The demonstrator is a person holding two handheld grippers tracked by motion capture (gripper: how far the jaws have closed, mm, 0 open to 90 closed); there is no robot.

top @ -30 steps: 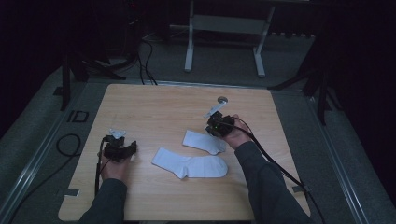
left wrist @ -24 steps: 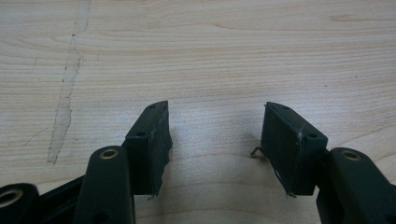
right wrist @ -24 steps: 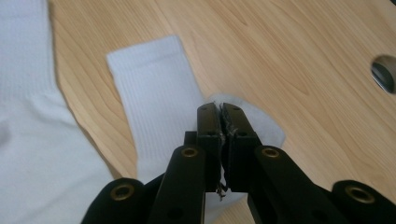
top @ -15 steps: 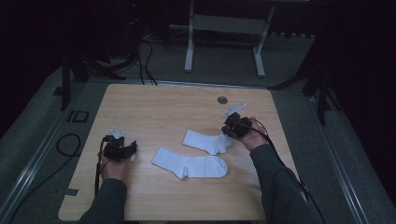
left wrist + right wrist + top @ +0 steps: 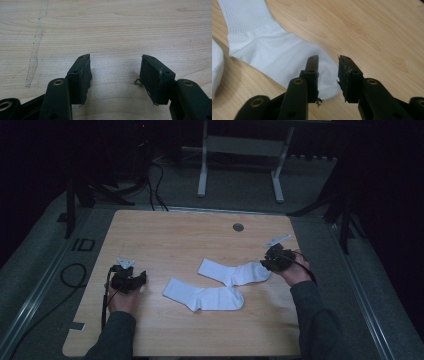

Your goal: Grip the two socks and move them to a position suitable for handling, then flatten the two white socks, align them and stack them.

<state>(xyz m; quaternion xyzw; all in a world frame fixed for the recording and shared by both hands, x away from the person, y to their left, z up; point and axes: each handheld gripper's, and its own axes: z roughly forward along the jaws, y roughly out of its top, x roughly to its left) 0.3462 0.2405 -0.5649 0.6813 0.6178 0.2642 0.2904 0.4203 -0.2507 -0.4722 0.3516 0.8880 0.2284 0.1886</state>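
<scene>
- White sock [image 5: 234,272] lies flat on the wooden surface [image 5: 175,235], its toe end at the right gripper [image 5: 328,62], overlapping a second sock [image 5: 202,295] lying nearer the person.
- Right gripper's fingers [image 5: 312,67] have just been opening; they stand apart over the toe, not pressing it.
- Left gripper [image 5: 115,72] sits well apart from both socks, fingers apart over bare wood.

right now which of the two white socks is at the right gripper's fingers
The farther sock, nearer the table's back edge: its toe end lies at the right gripper, whose fingers have just been opening over it. The nearer sock lies apart from both grippers.
</scene>
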